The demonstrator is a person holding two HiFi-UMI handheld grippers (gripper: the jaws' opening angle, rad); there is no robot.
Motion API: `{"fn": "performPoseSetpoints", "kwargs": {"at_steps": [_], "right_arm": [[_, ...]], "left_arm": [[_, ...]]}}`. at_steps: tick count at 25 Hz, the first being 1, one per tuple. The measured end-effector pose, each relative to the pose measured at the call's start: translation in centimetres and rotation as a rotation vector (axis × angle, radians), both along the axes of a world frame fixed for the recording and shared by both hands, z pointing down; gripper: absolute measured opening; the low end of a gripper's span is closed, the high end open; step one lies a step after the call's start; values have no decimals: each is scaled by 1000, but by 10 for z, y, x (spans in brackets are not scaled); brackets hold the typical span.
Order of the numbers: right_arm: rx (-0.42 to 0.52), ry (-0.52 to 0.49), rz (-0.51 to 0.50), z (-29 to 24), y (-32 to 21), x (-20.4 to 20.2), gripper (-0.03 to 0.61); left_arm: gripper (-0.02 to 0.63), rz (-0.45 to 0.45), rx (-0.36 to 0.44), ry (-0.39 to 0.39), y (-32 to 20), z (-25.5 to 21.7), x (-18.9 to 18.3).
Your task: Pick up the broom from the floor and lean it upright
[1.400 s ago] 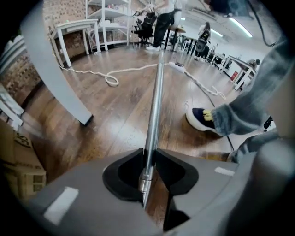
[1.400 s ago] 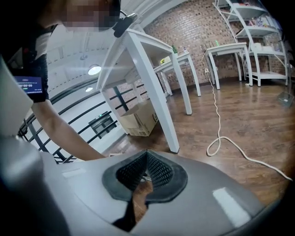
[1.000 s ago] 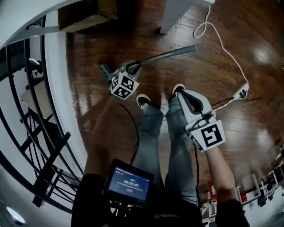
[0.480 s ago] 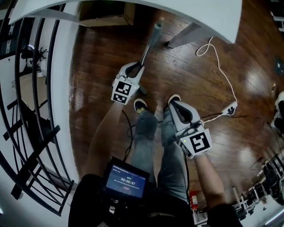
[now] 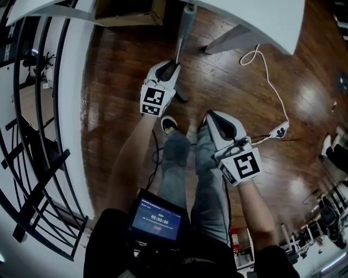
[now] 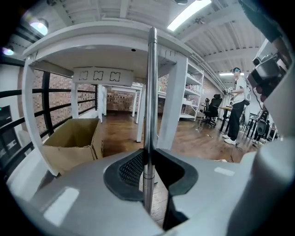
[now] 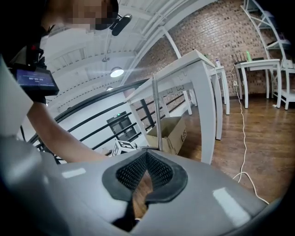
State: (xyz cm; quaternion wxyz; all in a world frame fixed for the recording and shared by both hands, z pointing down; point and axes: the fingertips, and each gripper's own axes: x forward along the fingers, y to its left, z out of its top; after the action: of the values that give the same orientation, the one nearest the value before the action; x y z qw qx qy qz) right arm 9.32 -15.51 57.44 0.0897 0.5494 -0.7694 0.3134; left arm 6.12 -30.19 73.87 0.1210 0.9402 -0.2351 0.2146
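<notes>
The broom's metal handle (image 5: 184,38) stands nearly upright, its grey grip (image 5: 188,12) close to the white table's edge. My left gripper (image 5: 169,66) is shut on the handle, and in the left gripper view the shaft (image 6: 150,83) runs straight up between the pads (image 6: 133,168). A dark lower end of the broom (image 5: 180,99) shows on the floor just beyond that gripper; the bristles are hidden. My right gripper (image 5: 215,117) hangs over the person's right leg, apart from the broom, its pads (image 7: 159,168) nearly meeting at the tips with nothing between them. From the right gripper view the handle (image 7: 157,110) rises beside the table.
A white table (image 5: 261,21) spans the far side with a cardboard box (image 5: 128,11) under it. A white cord (image 5: 272,81) runs to a plug (image 5: 280,130) on the wooden floor. Black railing (image 5: 38,136) borders the left. A person (image 6: 237,106) stands far off.
The broom handle swung from lying toward the right to standing up near the table edge. My left gripper rose and rolled with it. The right gripper shifted slightly.
</notes>
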Motion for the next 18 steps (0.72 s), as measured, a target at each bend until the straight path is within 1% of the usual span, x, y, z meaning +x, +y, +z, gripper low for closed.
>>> {"fn": "performPoseSetpoints", "kwargs": {"at_steps": [2,6,10,14,15,18], "right_arm": [[9,-12,6,0,-8,2,5],[26,-1,3,0,-14,8,5],[21,-2,1,0,-17,10,5],[11,0,0,5,-15,10,5],[8,-2,0,5,-14,9,5],[9,-6,-3,5,-14,6,5]], "left_arm": [[89,-10,13,7,-6,0,4],[91,-12,18,15,-4,0,14],[84,-8,25,6,-2,1,11],[92,9,31,5,-4,0,11],[96,15,29,9,-4,-1,11],[144,25,29,23,-6,-5,11]]}}
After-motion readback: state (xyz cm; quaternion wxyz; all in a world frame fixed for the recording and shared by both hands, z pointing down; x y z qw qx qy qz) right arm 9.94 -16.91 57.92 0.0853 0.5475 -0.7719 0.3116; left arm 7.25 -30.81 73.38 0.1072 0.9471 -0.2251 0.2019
